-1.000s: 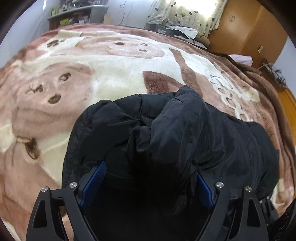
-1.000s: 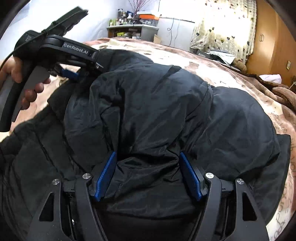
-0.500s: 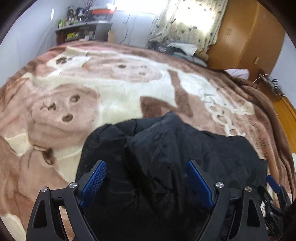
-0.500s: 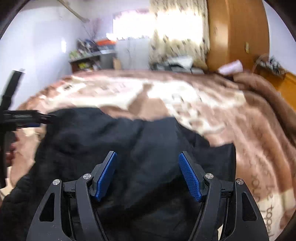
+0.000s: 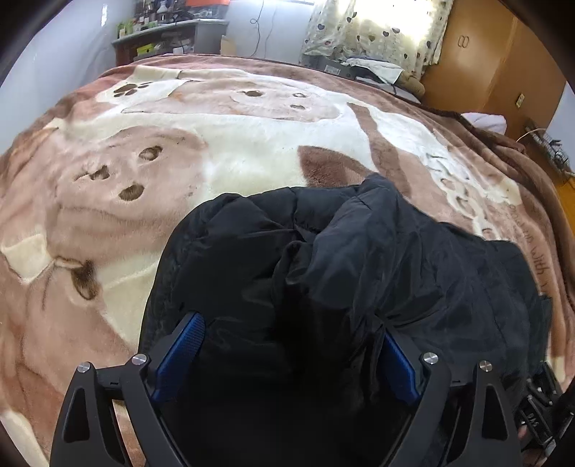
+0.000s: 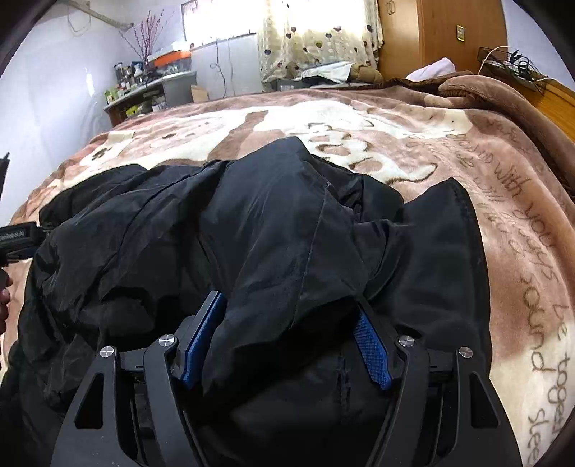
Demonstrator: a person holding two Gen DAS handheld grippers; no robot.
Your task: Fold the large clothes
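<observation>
Jacket [image 6: 287, 230], black and puffy, is lying in a heap on the plush blanket [image 5: 233, 143] that covers the bed, filling the lower middle of both wrist views. Starting at the right gripper [image 6: 287, 341], a thick bunch of the fabric is sitting between its blue pads [image 6: 372, 354] at the bottom centre of the right view; the left pad is pressing into the cloth, so it is gripping a wide fold, probably to carry that layer over the rest. The left gripper [image 5: 287, 359], at the bottom of the left view, is opening its jaws at this moment; fabric is lying between its pads [image 5: 181, 354], but the left one is standing clear of it, so this side looks to be letting go, likely because its edge is already laid where it belongs. Its body is also showing at the far left edge of the right view, with part of a hand below it. Outward from both tools, the jacket is piling into soft ridges toward the frame centre, not yet flat. Beyond it the bear-printed blanket is spreading toward a cluttered shelf [image 5: 169, 34] at upper left and a heart-patterned curtain [image 6: 316, 32] near the top.
</observation>
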